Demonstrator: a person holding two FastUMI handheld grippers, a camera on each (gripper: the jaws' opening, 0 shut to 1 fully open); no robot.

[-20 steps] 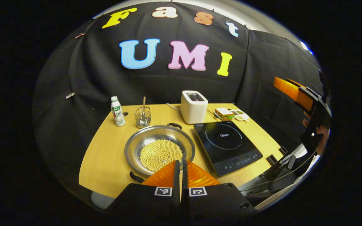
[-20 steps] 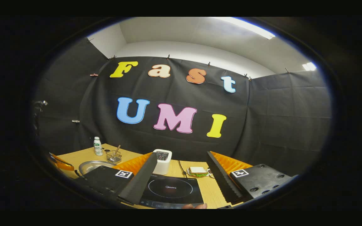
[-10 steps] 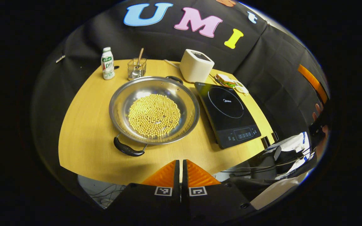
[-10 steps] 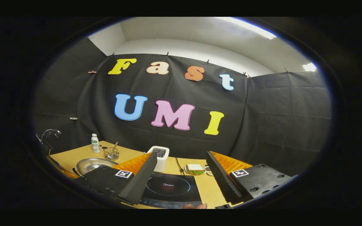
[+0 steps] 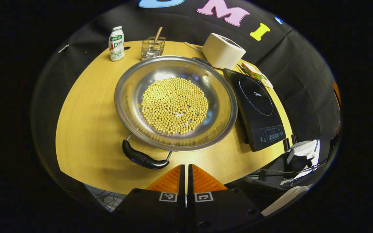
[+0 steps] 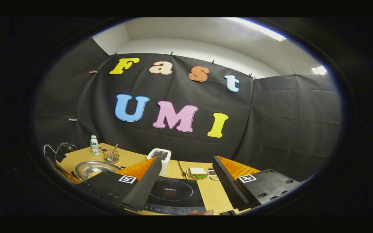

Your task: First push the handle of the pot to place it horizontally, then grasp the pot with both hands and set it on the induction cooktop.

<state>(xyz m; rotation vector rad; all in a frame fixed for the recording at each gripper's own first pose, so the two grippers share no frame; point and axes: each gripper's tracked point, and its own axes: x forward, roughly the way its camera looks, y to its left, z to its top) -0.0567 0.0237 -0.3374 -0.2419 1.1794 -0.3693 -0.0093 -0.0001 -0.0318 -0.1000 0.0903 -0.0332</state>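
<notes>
The left hand-held gripper (image 5: pixel 185 168), fingers pressed together, hovered just short of the pot's near handle (image 5: pixel 144 159). The pot (image 5: pixel 175 102) of beans sat on the worktop (image 5: pixel 86 123), beside the induction cooktop (image 5: pixel 257 106). The right hand-held gripper (image 6: pixel 186 181) hung spread, seemingly above the cooktop. The handle push looked next, calling for sideways contact.

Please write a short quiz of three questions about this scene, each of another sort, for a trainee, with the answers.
1. True or false: the round steel pot filled with yellow beans already sits on the black induction cooktop.
2. Which gripper has its jaws shut? A: left gripper. B: right gripper.
3. Fill in: the black pot handle nearest the left gripper lies above the wooden ____.

Key
1. False: it rests on the wooden table, beside the cooktop.
2. A: the right gripper's jaws stand wide apart.
3. table
</notes>
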